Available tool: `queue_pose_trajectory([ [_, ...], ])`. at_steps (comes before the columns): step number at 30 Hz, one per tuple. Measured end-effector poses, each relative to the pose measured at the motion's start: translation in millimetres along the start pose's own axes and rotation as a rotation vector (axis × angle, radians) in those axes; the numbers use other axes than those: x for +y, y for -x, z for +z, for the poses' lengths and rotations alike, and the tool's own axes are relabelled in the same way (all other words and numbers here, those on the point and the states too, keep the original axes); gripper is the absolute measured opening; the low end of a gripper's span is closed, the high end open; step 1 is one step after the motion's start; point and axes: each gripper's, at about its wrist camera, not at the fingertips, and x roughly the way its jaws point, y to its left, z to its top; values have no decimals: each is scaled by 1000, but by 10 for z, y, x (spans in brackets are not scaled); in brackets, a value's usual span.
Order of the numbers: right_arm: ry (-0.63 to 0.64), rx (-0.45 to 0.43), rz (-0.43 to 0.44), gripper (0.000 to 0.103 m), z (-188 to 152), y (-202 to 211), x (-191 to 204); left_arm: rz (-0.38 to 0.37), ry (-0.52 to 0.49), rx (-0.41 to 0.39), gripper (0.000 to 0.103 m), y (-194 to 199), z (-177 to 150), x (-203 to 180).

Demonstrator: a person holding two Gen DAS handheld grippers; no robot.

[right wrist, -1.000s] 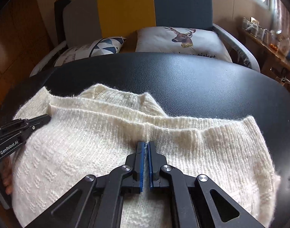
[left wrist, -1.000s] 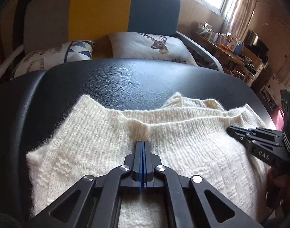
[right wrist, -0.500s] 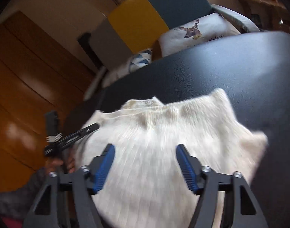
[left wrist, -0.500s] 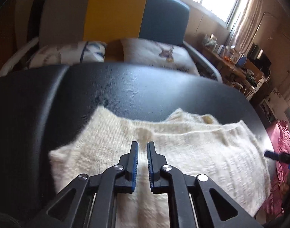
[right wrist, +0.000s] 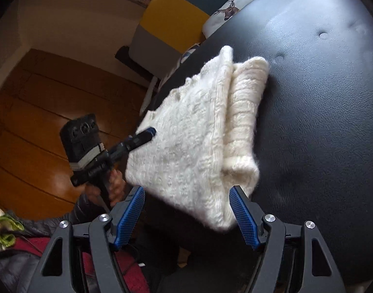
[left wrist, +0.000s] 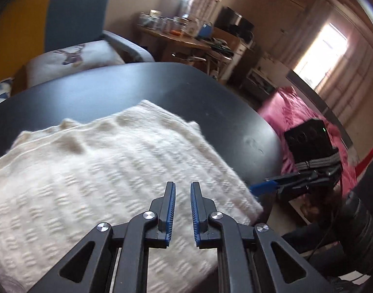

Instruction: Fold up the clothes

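The sweater [right wrist: 198, 131] lies near the table's [right wrist: 320, 112] near edge, doubled into a compact stack with layered edges showing, so the fold looks done or nearly so; whether another fold is meant I cannot tell. The left gripper [left wrist: 181, 210] hovers just over its near part, fingers slightly apart, empty. The right gripper [right wrist: 187, 216] hangs at the near corner, spread wide, holding nothing.

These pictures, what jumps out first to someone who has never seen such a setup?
A fluffy cream sweater, folded into a thick stack, lies on a black padded table. Two black grippers with blue pads frame it, the right gripper wide open at its near edge, the left gripper slightly open above it.
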Motion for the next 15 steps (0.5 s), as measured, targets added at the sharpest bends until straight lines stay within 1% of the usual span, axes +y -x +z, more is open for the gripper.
queue_pose_trajectory([
  [2, -8, 49, 88, 75, 74, -117, -48, -5, -20, 10, 10, -83, 30, -77],
  [4, -7, 130, 179, 75, 110, -270, -51, -9, -30, 14, 10, -129, 69, -110],
  [6, 29, 231, 194, 75, 117, -394, 45, -11, -51, 31, 10, -183, 101, -131],
  [9, 130, 372, 226, 75, 98, -433, 313, 6, -100, 104, 10, -384, 54, -195],
  [10, 153, 417, 204, 75, 82, -454, 358, 26, -119, 139, 10, -486, 8, -215],
  [11, 158, 459, 133, 75, 61, -498, 341, 40, -127, 159, 11, -563, -31, -223],
  [13, 149, 542, 15, 75, -7, -603, 235, 49, -108, 153, 11, -587, -27, -211],
  [14, 140, 573, -15, 67, -41, -643, 185, 54, -99, 150, 11, -599, -25, -204],
  [15, 138, 580, -5, 67, -62, -651, 179, 58, -89, 147, 12, -611, -24, -198],
])
